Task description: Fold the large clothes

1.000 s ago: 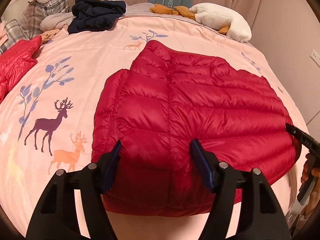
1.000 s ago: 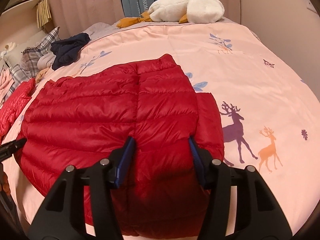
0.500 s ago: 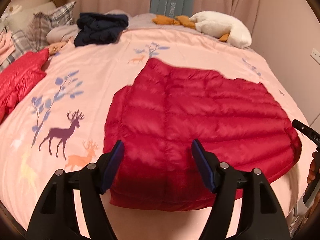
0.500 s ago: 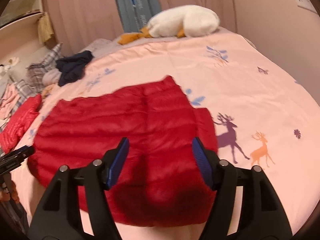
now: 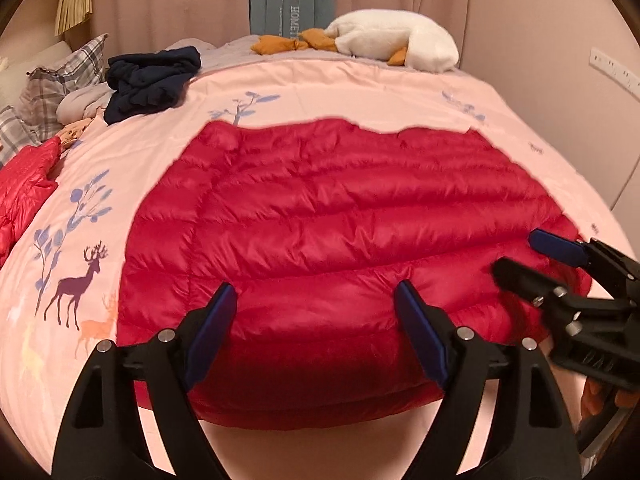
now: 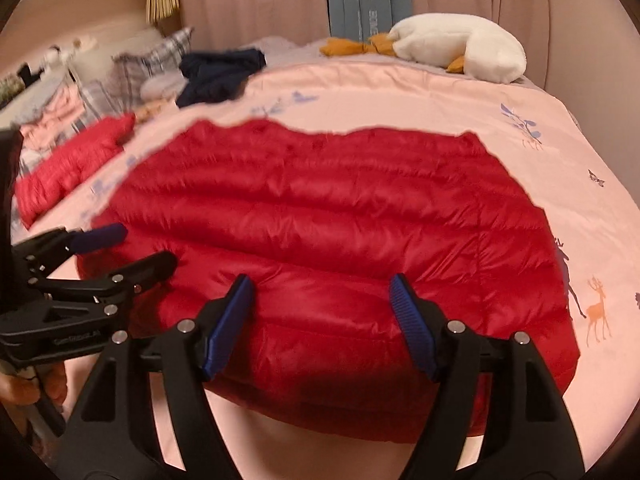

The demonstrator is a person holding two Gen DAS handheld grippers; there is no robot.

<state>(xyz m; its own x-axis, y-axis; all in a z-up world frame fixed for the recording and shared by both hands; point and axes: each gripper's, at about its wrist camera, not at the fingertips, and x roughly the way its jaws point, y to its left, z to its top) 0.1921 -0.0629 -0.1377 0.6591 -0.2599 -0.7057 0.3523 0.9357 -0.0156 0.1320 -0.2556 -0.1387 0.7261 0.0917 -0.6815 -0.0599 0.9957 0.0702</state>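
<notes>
A red quilted down jacket [image 5: 340,224] lies folded and flat on the pink deer-print bedspread [image 5: 120,152]; it also shows in the right wrist view [image 6: 320,216]. My left gripper [image 5: 316,300] is open and empty above the jacket's near edge. My right gripper [image 6: 320,292] is open and empty above the near edge too. The right gripper shows at the right of the left wrist view [image 5: 520,256], and the left gripper at the left of the right wrist view [image 6: 136,248]. Both hold nothing.
A second red jacket [image 5: 24,184] lies at the bed's left edge. A dark navy garment [image 5: 152,76], plaid pillows [image 5: 60,76] and a white plush goose [image 5: 396,40] lie at the far end. A wall [image 5: 560,40] runs close on the right.
Both grippers have pulled back from the jacket and turned toward each other, so each now shows in the other's view. The jacket lies in the same place.
</notes>
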